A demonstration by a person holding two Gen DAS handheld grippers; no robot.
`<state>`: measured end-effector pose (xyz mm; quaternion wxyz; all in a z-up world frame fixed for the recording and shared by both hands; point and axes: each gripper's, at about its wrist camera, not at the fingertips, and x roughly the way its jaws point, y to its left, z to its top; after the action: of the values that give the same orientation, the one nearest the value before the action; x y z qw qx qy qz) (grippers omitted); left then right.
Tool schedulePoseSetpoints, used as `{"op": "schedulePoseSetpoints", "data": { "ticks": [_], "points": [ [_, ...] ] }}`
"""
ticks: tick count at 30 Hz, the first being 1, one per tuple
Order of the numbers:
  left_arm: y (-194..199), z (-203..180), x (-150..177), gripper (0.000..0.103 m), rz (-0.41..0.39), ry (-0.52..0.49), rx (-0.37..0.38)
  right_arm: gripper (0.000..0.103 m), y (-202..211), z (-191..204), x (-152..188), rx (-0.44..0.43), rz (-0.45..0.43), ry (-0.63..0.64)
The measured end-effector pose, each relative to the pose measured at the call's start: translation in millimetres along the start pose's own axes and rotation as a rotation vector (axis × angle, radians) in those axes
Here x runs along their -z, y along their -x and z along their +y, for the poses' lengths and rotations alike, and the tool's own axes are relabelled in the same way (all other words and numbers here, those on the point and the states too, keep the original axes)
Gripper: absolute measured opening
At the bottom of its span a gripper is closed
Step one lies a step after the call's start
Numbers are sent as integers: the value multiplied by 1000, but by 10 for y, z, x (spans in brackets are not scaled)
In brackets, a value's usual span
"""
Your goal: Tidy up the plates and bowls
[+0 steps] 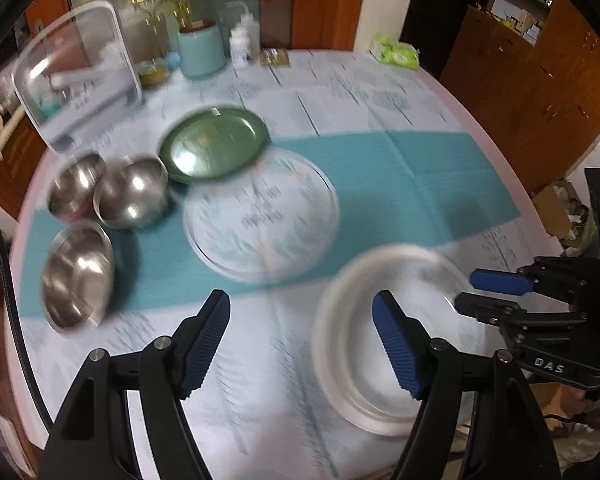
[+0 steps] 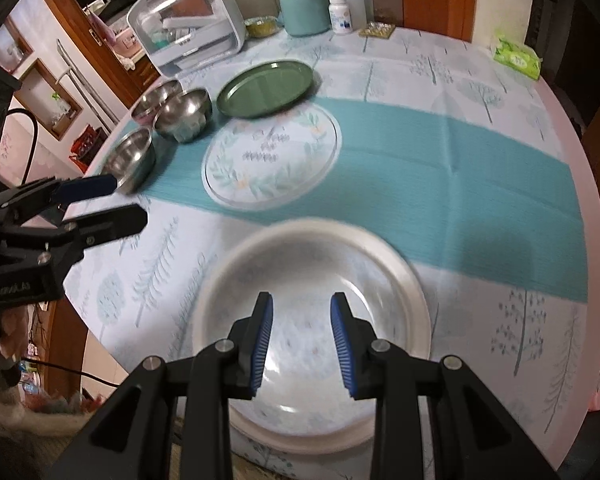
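Right gripper [image 2: 302, 344] hangs spread over the clear plate [image 2: 312, 320]; left gripper [image 1: 300, 344] spread, empty; best pinch the near rim squarely.

Soft, even indoor light, fairly bright, with faint shadows. The left wrist view is smeared throughout by motion blur; the right wrist view is sharper, blurred mainly on the white bowl [image 2: 312, 332] nearest the gripper. Glare spots the steel bowls [image 1: 130, 194]. Fisheye bending darkens both views' edges.
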<state>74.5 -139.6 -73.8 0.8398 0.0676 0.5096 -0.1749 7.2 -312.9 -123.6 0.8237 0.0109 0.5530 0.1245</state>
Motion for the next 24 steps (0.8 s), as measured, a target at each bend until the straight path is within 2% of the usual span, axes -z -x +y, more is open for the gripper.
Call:
{"op": "schedulePoseSetpoints", "data": {
  "ticks": [6, 9, 13, 19, 24],
  "points": [
    [132, 428, -561, 77, -68, -17, -57, 30, 59, 68, -526, -5, -30, -12],
    [129, 672, -916, 77, -99, -17, -68, 30, 53, 87, -855, 1, -41, -31],
    [4, 931, -1305, 77, -101, -18, -58, 30, 12, 103, -1321, -14, -51, -80],
    [-534, 1452, -1829, 77, -31, 34, -33, 30, -247, 66, -1945, -66, -65, -184],
    [-1165, 1949, -2052, 77, 65, 99, -36, 30, -713, -89, -2242, -189, -29, -329]
  ]
}}
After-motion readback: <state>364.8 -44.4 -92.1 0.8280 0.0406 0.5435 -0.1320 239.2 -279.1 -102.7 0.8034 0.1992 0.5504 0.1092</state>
